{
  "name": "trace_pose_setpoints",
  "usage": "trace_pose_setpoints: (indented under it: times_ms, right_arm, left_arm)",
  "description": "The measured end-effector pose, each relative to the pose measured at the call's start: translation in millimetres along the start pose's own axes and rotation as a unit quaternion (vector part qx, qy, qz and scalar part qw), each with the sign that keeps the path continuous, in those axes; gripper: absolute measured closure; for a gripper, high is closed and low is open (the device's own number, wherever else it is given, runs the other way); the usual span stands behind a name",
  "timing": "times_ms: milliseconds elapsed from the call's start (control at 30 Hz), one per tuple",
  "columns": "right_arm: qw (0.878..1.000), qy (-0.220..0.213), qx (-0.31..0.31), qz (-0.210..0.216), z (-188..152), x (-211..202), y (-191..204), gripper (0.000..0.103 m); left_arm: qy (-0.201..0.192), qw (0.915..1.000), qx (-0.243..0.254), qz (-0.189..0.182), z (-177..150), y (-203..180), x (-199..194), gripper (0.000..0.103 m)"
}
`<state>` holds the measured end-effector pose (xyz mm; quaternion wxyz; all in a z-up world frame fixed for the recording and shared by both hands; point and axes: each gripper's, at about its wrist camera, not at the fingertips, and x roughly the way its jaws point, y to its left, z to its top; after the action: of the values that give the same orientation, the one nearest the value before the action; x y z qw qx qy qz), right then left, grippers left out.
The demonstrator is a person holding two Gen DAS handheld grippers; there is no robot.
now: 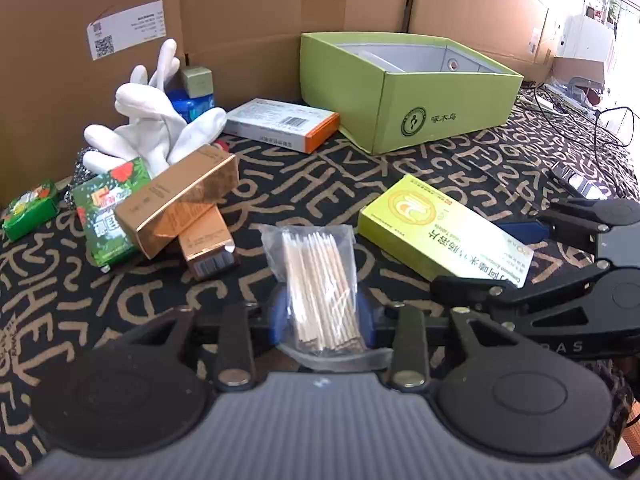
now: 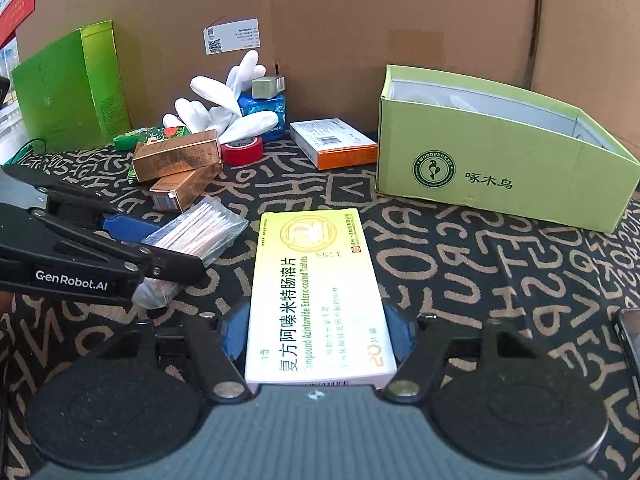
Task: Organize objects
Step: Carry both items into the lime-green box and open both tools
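Note:
My left gripper (image 1: 323, 316) is shut on a clear bag of cotton swabs (image 1: 318, 284), low over the patterned cloth; it also shows in the right wrist view (image 2: 192, 236). My right gripper (image 2: 318, 334) is shut on a yellow-white tablet box (image 2: 316, 292), which shows at the right of the left wrist view (image 1: 444, 228). The open light-green box (image 2: 496, 176) stands at the back right, also in the left wrist view (image 1: 420, 96).
White gloves (image 2: 224, 108), gold boxes (image 2: 176, 160), red tape (image 2: 242, 150), a blue tin (image 2: 264, 108), green packets (image 1: 106, 216) and an orange-white box (image 2: 334, 144) lie back left. A cardboard wall (image 2: 340, 20) closes the back. A phone (image 2: 632, 340) lies far right.

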<state>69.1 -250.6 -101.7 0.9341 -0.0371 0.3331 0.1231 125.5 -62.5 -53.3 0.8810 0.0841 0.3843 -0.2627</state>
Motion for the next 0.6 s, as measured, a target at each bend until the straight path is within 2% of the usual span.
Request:
trace_pose_setpoints:
  times_ms: [100, 300, 433, 600]
  right_arm:
    - [1.0, -0.003, 0.005, 0.008, -1, -7, -2, 0.032]
    - [0.999, -0.041, 0.022, 0.015, 11, -37, -18, 0.033]
    - [0.997, -0.077, 0.022, -0.001, 32, -60, -36, 0.033]
    - [0.991, -0.125, 0.026, -0.036, 68, -79, -69, 0.033]
  left_arm:
    - [-0.005, 0.9999, -0.004, -0.01, -3, -1, -9, 0.079]
    - [-0.027, 0.9976, -0.029, -0.057, 14, -1, -29, 0.081]
    - [-0.066, 0.9939, -0.023, -0.086, 50, -13, -47, 0.081]
    - [-0.12, 0.9874, -0.002, -0.104, 113, -43, -56, 0.081]
